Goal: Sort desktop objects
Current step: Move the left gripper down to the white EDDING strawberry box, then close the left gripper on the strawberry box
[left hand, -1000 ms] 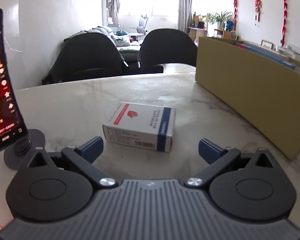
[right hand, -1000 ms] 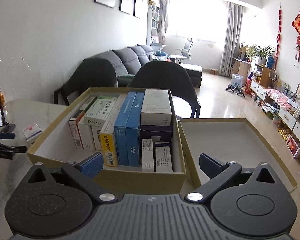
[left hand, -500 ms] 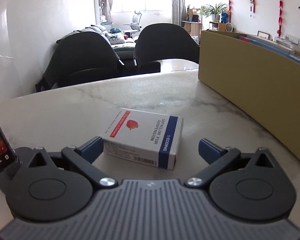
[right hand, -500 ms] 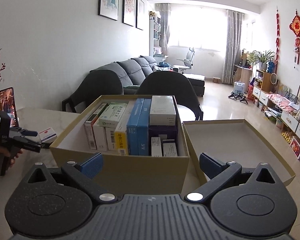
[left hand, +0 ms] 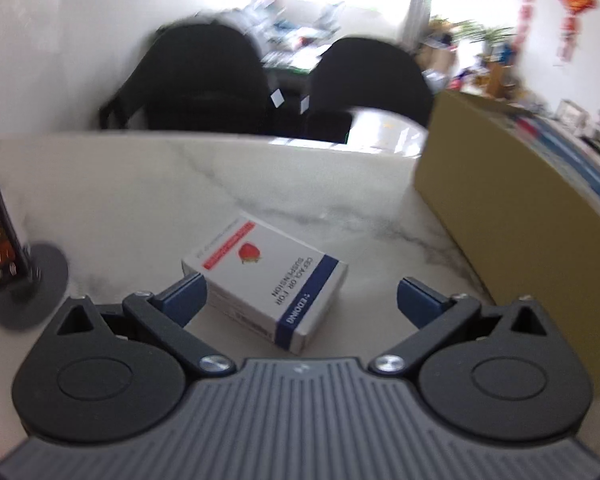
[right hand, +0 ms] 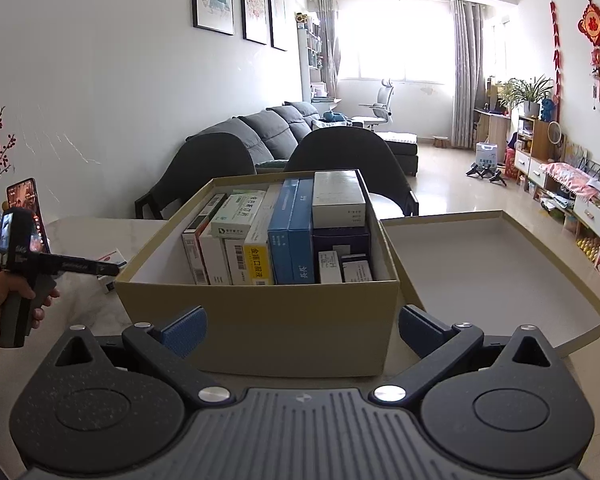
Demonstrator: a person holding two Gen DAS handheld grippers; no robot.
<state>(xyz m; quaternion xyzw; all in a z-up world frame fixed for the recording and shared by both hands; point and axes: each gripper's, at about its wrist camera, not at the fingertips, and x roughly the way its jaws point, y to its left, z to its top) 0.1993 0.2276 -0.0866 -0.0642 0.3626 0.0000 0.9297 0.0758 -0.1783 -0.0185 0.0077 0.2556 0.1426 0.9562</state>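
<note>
Left tongs (left hand: 298, 294) gape wide around the skewed medicine box (left hand: 266, 278), which may twist away on closing.

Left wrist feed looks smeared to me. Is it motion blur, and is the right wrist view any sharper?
Left wrist view: the chairs and room behind are smeared, as with motion; the medicine box and left gripper read fairly clearly. Right wrist view: sharp throughout, but the window is blown out.
</note>
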